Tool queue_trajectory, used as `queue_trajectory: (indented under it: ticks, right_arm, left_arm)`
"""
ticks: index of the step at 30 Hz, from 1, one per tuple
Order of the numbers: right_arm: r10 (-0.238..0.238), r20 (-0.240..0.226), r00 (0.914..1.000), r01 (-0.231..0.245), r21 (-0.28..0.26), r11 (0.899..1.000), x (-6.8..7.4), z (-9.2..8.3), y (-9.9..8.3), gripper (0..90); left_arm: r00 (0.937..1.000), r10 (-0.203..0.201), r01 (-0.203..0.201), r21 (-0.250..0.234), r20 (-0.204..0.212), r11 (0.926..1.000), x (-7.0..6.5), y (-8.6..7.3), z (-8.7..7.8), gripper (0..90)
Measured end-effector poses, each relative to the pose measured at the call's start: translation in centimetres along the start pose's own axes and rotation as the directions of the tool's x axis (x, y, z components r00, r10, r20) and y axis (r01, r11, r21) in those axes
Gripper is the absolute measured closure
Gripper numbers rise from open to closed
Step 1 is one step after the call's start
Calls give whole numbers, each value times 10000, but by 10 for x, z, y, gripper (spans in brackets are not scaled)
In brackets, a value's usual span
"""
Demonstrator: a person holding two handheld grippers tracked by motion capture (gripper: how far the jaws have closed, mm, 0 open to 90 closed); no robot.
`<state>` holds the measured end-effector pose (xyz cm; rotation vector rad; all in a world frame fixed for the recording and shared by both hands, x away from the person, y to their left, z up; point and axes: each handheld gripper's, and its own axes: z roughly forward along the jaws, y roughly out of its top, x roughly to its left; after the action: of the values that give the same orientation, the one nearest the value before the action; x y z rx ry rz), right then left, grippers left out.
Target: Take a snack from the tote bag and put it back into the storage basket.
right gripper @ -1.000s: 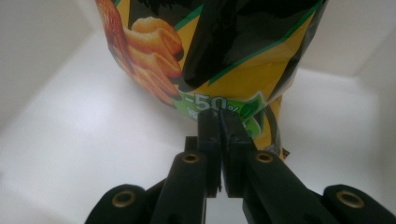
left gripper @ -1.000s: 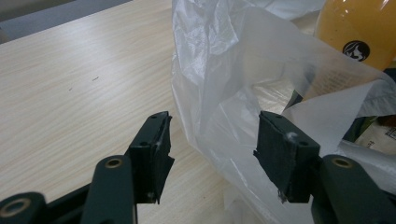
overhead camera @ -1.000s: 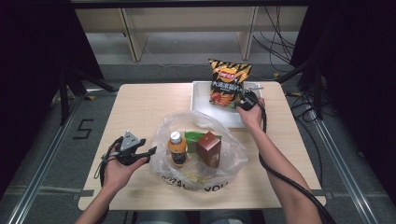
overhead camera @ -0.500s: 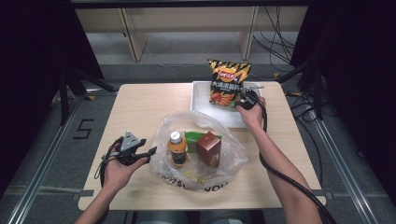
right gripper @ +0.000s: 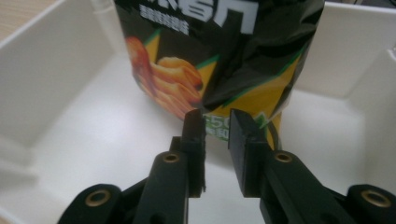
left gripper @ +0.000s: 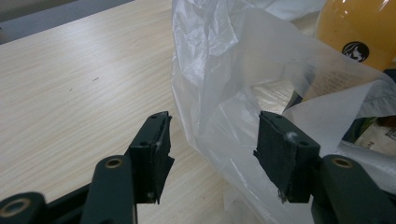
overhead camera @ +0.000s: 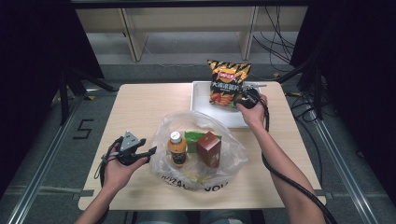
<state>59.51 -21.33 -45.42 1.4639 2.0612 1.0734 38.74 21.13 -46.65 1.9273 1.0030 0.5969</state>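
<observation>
The right gripper [overhead camera: 243,97] is positioned over the white tray [overhead camera: 201,103] at the far right of the table [overhead camera: 140,107], at the lower right corner of the chip bag [overhead camera: 227,84]. The bag stands upright in the tray, with its printed face toward the person. In the right gripper view, the 2 black jaws of the right gripper [right gripper: 216,122] stand a narrow gap apart; they have just been opening. The bottom edge of the chip bag [right gripper: 210,56] lies at and just beyond the jaw tips. The pads do not press on the bag, and a strip of bag print is visible through the gap.

The left gripper [overhead camera: 142,151] is held in the left hand [overhead camera: 117,169] at the near left of the table, with its jaws pointing toward the clear plastic bag [overhead camera: 201,154]. In the left gripper view, the jaws of the left gripper [left gripper: 212,135] stand well apart. A fold of the plastic bag [left gripper: 219,79] hangs between them and lies against the inner face of the right-hand pad [left gripper: 280,149]. The left-hand pad is clear of the film, so the bag is not clamped.

The plastic bag lies open at the near centre of the table. It contains 1 orange drink bottle [overhead camera: 177,148] with a white cap, standing upright; 1 brown carton [overhead camera: 208,148] just beside it; and 1 green packet [overhead camera: 194,137] behind both. The bottle [left gripper: 359,32] also appears through the film at the upper right of the left gripper view.
</observation>
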Motion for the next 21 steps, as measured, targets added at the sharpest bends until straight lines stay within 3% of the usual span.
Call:
queue_trajectory:
  ticks: [1, 7, 8, 9, 10, 11, 12, 17, 19, 20, 21]
  right_arm:
    - [-265, -131, 9996, 265, -37, 9996, 0, -4, 1, 727]
    - [-219, -894, 9958, 183, -404, 9990, 14, -31, 1, 626]
    - [0, -980, 9952, -21, -214, 9998, 19, -37, -1, 615]
    - [-152, -1036, 9945, 101, -498, 9987, 19, -40, -1, 603]
    - [-96, -1174, 9930, 49, -397, 9992, 21, -46, -2, 591]
    - [-413, -1211, 9918, 347, -557, 9978, 19, -48, -2, 589]
    - [-111, -1238, 9922, 29, -661, 9978, 23, -51, -3, 585]
    - [-104, -1935, 9810, -53, -806, 9967, 36, -72, -4, 592]
    - [-302, -2220, 9746, 99, -918, 9957, 43, -82, -3, 595]
    - [-788, -2323, 9694, 540, -1111, 9923, 44, -86, -1, 597]
    - [-784, -2490, 9653, 506, -1161, 9919, 49, -91, -1, 602]
  left_arm:
    - [10000, 4, -4, 1, 2, 10000, 0, 0, 0, 440]
    - [10000, 73, -73, -18, 34, 10000, 0, 1, 0, 438]
    - [10000, 20, -20, -24, 10, 10000, 0, 0, 0, 437]
    - [10000, 9, -9, -28, -54, 10000, -1, 0, 0, 437]
    - [10000, 60, -60, 6, 14, 10000, -1, 0, 0, 437]
    - [9999, 107, -107, 3, 12, 9999, -1, 1, -1, 436]
    - [10000, 3, -3, -23, -15, 10000, -1, 0, -1, 436]
    - [10000, -14, 14, -10, 9, 10000, -1, 0, 0, 435]
    - [10000, 74, -74, -44, 22, 10000, -1, 1, 0, 435]
    - [10000, 77, -77, -41, 23, 10000, -1, 1, 0, 435]
    - [10000, 30, -30, -44, -11, 10000, -1, 1, 0, 435]
